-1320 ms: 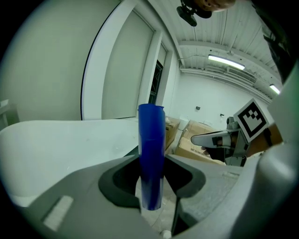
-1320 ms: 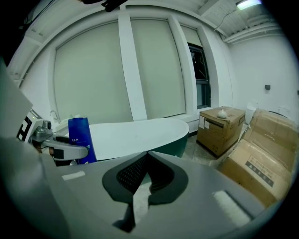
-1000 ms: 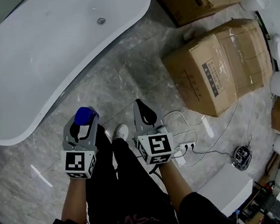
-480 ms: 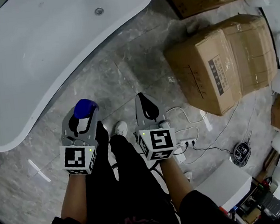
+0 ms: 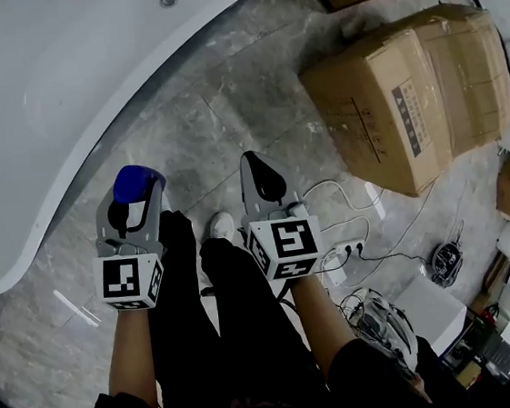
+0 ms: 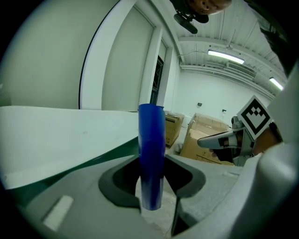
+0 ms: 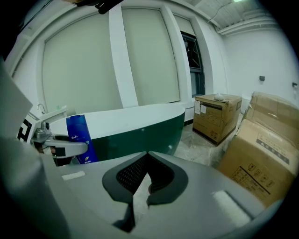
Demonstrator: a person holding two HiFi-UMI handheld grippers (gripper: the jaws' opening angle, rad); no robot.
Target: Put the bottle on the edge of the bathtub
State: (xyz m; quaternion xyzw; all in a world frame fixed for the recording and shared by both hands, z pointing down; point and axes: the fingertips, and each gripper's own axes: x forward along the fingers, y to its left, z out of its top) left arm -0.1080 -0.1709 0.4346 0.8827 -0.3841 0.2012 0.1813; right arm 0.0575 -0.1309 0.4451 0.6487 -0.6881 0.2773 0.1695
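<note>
**Blue bottle riding in the left gripper beside the bathtub**

A grey, marble-veined tile floor (image 5: 227, 119) is spreading under everything. The bathtub (image 5: 50, 94) is curving across the upper left of the head view. It is smooth, glossy and white inside, and its outer wall is showing dark green in the right gripper view. To the right, a large taped cardboard box (image 5: 406, 81) is sitting on the floor; its printed label is too small to read.

The left gripper (image 5: 133, 201), of matte grey plastic, is clenching a blue bottle (image 6: 151, 154) upright between its jaws. The bottle is tall, slim and smooth. It is hanging above the floor near the tub's rounded rim, not touching it. The right gripper (image 7: 140, 186) is holding its jaws pressed together on nothing, just beside the left one.

White print is showing on the bottle's face in the right gripper view, but it is too small to read.
</note>
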